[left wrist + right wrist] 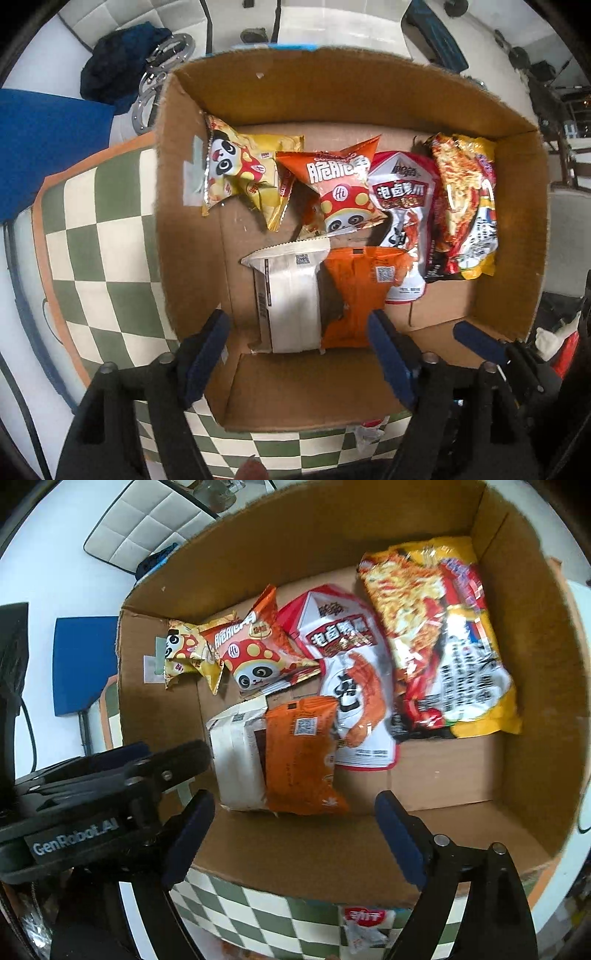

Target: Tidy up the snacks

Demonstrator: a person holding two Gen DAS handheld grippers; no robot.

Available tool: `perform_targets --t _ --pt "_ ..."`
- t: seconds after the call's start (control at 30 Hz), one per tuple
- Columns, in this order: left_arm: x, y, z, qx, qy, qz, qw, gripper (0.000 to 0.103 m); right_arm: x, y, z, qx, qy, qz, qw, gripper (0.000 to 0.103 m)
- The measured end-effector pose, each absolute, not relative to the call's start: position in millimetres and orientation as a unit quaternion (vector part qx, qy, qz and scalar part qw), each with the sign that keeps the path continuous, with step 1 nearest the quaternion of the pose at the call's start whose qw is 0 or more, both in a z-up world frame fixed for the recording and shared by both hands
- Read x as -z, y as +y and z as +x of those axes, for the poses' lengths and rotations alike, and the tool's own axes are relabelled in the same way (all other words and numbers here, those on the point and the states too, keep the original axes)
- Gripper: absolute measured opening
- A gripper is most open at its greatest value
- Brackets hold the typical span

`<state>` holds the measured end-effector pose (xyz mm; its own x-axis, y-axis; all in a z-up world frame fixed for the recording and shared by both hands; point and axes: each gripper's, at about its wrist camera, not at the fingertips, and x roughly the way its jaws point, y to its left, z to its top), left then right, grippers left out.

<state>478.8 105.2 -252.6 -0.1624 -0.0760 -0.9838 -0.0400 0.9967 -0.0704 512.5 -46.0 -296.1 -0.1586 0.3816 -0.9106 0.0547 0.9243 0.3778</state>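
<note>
checkered mat (110,236) under cardboard box (332,85)

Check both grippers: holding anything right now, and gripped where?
Nothing held. Left gripper and right gripper both stand open above the cardboard box; the white packet and orange packet lie free inside.

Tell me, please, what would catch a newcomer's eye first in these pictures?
The open brown cardboard box on the green-and-cream checkered mat dominates, packed with bright snack bags. Loudest are the big yellow-and-red noodle packet against its right wall and the orange panda-print bag near the middle. Both grippers stand open over its near edge.
</note>
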Motion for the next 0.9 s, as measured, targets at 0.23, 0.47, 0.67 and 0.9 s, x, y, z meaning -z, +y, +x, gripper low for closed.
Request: perform_targets --t 0.23,0.47,0.67,0.9 --pt "215.5 104.6 450.8 0.009 0.719 -0.052 0.693 0.095 254.4 -70.0 497.4 -0.112 0.716 0.073 0.686 0.099" --pt "170.9 92.4 419.6 0.000 0.666 -0.037 0.745 0.096 212.6 -85.9 472.2 -0.107 0.671 0.034 0.733 0.100" --pt "138.1 80.8 380.1 -0.010 0.617 -0.039 0.786 0.096 181.7 -102.3 435.9 -0.128 0.645 0.053 0.751 0.100" --pt "131.2 56.4 311.6 -0.016 0.583 -0.045 0.811 0.096 175.2 -149.8 382.3 -0.126 0.641 0.067 0.754 0.101"
